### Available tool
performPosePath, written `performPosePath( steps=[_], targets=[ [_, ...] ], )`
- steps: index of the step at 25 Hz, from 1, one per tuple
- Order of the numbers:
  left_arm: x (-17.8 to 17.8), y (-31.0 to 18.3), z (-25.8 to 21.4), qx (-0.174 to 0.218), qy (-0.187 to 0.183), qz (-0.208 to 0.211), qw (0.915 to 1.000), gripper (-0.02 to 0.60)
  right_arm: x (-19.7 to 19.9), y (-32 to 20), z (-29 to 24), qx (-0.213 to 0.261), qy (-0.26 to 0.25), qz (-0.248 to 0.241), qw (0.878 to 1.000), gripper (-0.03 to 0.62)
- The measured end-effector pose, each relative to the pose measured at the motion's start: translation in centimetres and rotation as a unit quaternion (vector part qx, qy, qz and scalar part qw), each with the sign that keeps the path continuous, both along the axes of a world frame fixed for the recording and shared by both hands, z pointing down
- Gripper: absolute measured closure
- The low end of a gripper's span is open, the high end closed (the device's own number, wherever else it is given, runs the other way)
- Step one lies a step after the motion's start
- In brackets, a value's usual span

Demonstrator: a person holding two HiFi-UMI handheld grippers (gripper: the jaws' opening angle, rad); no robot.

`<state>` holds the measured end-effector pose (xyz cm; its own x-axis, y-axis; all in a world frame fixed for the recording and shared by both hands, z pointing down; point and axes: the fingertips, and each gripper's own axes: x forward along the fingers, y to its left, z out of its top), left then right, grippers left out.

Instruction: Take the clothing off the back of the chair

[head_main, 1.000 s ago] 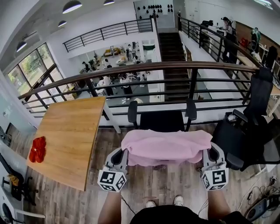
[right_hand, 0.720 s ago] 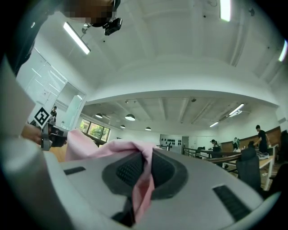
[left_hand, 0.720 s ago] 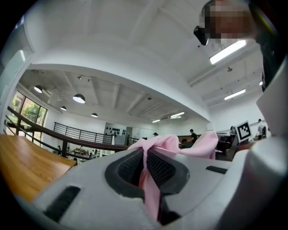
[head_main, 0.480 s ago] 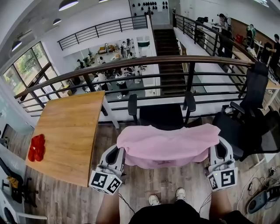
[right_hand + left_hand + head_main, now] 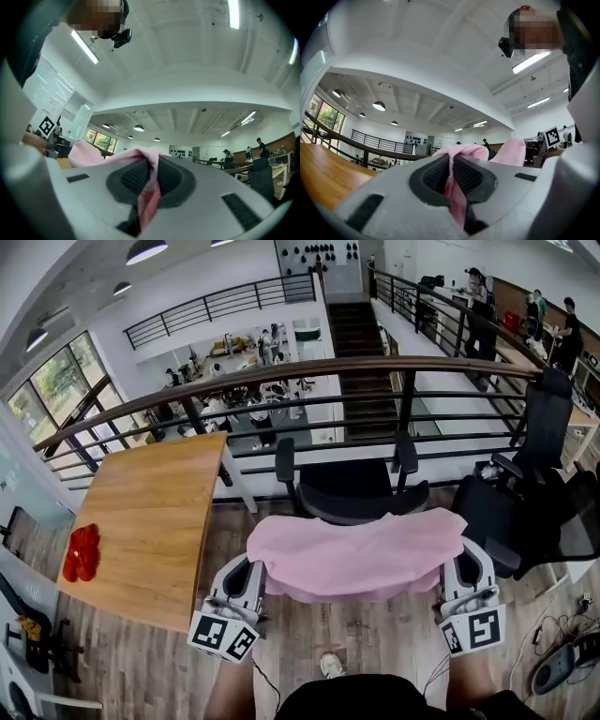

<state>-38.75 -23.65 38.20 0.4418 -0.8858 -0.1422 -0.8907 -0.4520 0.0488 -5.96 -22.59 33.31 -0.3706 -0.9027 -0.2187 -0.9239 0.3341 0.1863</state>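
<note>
A pink garment (image 5: 361, 551) hangs stretched between my two grippers, lifted clear of the black office chair (image 5: 349, 486) that stands just beyond it by the railing. My left gripper (image 5: 255, 568) is shut on the garment's left end, and pink cloth (image 5: 454, 187) is pinched between its dark pads. My right gripper (image 5: 457, 563) is shut on the right end, with a fold of the same cloth (image 5: 149, 187) caught between its pads. The chair's seat and both armrests show; its backrest is foreshortened below the garment.
A wooden table (image 5: 150, 521) with a red object (image 5: 82, 552) stands at the left. A second black chair (image 5: 525, 493) is at the right. A dark railing (image 5: 281, 381) runs across behind the chair, over a lower floor. Cables lie on the floor at the right.
Both grippers have risen and drawn back with the pink garment, which now hangs clear of the chair. More of the chair's seat shows beyond it.
</note>
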Motion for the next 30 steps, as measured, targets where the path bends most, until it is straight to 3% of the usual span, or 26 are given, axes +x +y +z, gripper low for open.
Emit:
performPosePath(
  steps=[6,15,22,30],
  targets=[
    [2.9,2.0,0.3,-0.001,0.001,-0.007,1.0,0.549,0.8,1.9,1.0,-0.006,-0.001,-0.03,1.0,0.565],
    [7.9,5.6,5.1,-0.046,-0.015,-0.017,0.9987,0.549,4.3,4.8,5.2,-0.057,0.006,-0.059,0.997,0.565],
    [9.8,7.6,7.6,-0.065,-0.008,-0.013,0.9978,0.548,5.8,6.7,8.0,-0.08,0.01,-0.065,0.995,0.565],
    [10.6,9.8,9.7,-0.074,-0.035,-0.025,0.9964,0.548,6.7,8.0,10.5,-0.097,0.021,-0.074,0.992,0.565]
  ],
)
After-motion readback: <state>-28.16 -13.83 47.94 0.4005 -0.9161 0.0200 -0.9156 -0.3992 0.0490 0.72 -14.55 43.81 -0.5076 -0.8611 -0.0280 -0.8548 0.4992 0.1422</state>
